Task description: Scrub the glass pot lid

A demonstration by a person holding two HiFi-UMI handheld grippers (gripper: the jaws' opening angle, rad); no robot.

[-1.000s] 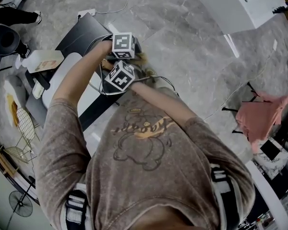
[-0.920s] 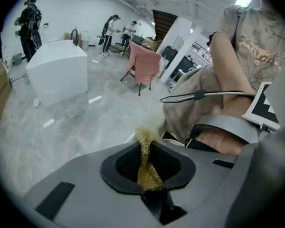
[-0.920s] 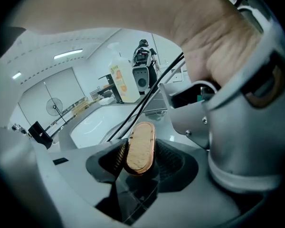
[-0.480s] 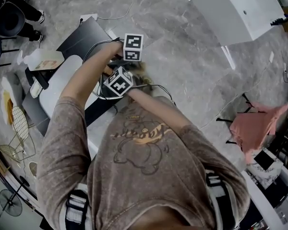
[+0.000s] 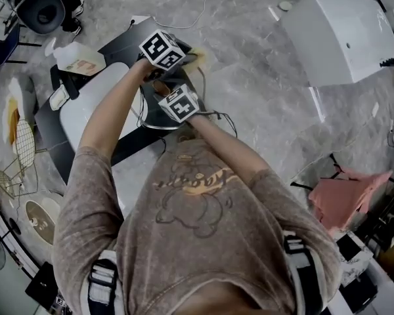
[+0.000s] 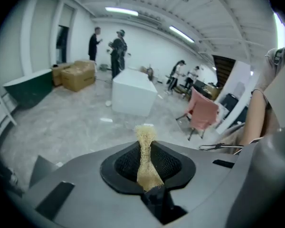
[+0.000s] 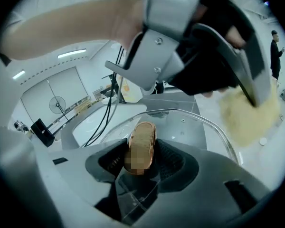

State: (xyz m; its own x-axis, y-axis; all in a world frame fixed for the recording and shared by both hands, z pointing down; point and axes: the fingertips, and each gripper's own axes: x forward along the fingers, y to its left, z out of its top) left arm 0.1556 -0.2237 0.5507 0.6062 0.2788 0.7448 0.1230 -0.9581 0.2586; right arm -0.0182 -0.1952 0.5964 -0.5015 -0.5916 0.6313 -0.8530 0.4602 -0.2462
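Glass pot lid [image 7: 199,122] held up by its wooden knob [image 7: 141,144], clamped in right gripper [image 7: 141,163] jaws. Left gripper [image 6: 149,170] jaws pinch a fibrous scrubber [image 6: 145,137], off the glass. Scrubbing seems mid-course; cleanliness unreadable.

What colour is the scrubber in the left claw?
The scrubber is pale yellow, clearest in the left gripper view.
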